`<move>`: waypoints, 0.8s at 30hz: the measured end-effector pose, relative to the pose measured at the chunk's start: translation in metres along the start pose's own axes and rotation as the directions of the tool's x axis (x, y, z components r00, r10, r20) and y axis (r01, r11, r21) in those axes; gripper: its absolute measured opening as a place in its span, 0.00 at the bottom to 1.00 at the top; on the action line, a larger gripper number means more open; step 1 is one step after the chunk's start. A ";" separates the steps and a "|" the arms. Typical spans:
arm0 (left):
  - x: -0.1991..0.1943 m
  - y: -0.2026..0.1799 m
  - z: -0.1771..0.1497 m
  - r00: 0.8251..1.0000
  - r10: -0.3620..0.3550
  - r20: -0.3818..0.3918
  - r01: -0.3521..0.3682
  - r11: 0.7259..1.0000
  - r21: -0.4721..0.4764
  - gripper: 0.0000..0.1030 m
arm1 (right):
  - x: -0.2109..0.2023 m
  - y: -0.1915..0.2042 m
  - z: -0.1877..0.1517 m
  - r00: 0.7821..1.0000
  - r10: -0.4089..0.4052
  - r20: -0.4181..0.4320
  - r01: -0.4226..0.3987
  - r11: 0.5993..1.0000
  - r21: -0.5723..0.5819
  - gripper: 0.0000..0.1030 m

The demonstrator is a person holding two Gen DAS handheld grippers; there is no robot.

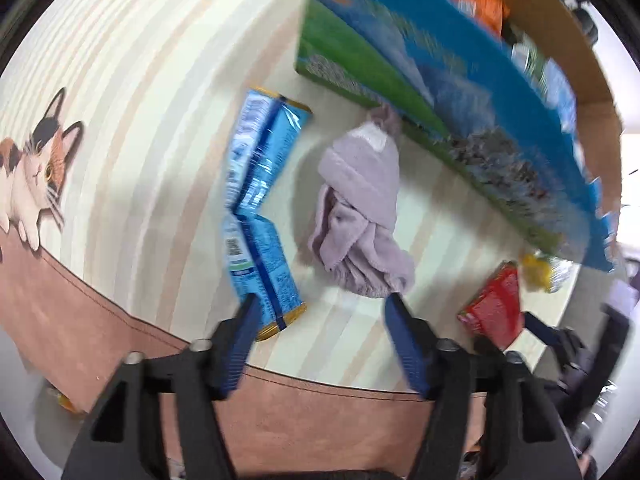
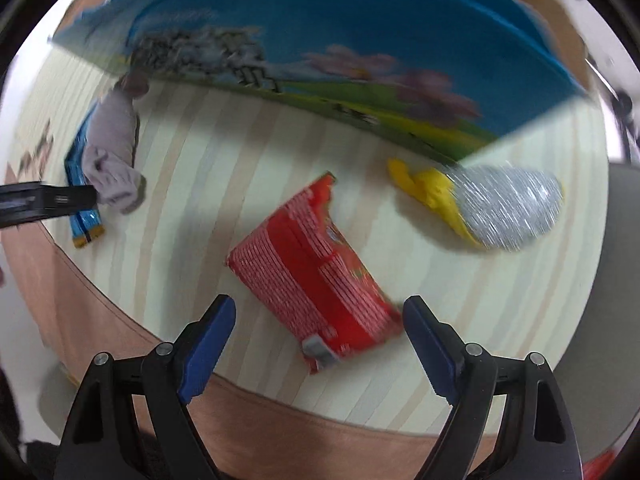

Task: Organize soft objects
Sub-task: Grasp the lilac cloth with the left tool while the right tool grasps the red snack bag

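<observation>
The left hand-held gripper [image 1: 320,312] hangs with jaws apart and empty, over the near edge of the lilac cloth [image 1: 360,216], which lies crumpled on the counter [image 1: 140,100] against the printed cardboard box [image 1: 420,92]. The right hand-held gripper [image 2: 320,316], also apart, straddles the near end of the red packet [image 2: 316,268] in front of that box. This looks like the approach before grasping; next, each should sink and close squarely.
</observation>
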State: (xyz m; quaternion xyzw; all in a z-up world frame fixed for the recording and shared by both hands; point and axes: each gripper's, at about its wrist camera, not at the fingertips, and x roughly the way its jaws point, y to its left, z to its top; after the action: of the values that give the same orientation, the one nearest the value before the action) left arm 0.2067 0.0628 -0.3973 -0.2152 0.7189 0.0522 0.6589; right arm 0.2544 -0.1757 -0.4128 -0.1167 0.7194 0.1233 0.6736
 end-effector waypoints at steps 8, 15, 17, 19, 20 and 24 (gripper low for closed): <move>-0.001 -0.005 0.037 0.999 -0.032 0.002 0.032 0.996 -0.086 0.65 | 0.023 0.002 0.010 0.998 -0.002 -0.056 0.007 0.996 0.091 0.69; 0.025 -0.034 0.065 0.992 0.121 0.035 -0.123 0.991 0.048 0.52 | 0.029 -0.019 -0.013 0.964 0.242 -0.108 -0.198 0.930 0.310 0.61; 0.029 -0.040 0.062 0.989 0.144 0.033 -0.146 0.985 0.088 0.35 | 0.028 -0.020 -0.014 0.974 0.205 -0.092 -0.167 0.935 0.313 0.61; 0.033 -0.048 0.051 0.985 0.170 0.035 -0.173 0.975 0.138 0.35 | 0.031 -0.019 -0.014 0.976 0.198 -0.086 -0.162 0.934 0.319 0.62; 0.033 -0.049 0.045 0.982 0.186 0.035 -0.189 0.969 0.159 0.35 | 0.031 -0.016 -0.014 0.979 0.186 -0.080 -0.151 0.935 0.320 0.63; 0.040 -0.051 0.004 0.971 0.237 -0.007 -0.227 0.936 0.268 0.35 | 0.031 -0.010 -0.020 0.985 0.141 -0.098 -0.105 0.945 0.311 0.54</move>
State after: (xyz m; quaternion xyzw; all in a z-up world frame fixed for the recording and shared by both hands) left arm 0.2280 0.0084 -0.4261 -0.0397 0.7524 0.0286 0.6569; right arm 0.2369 -0.1922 -0.4430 0.0266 0.7744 0.0456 0.6304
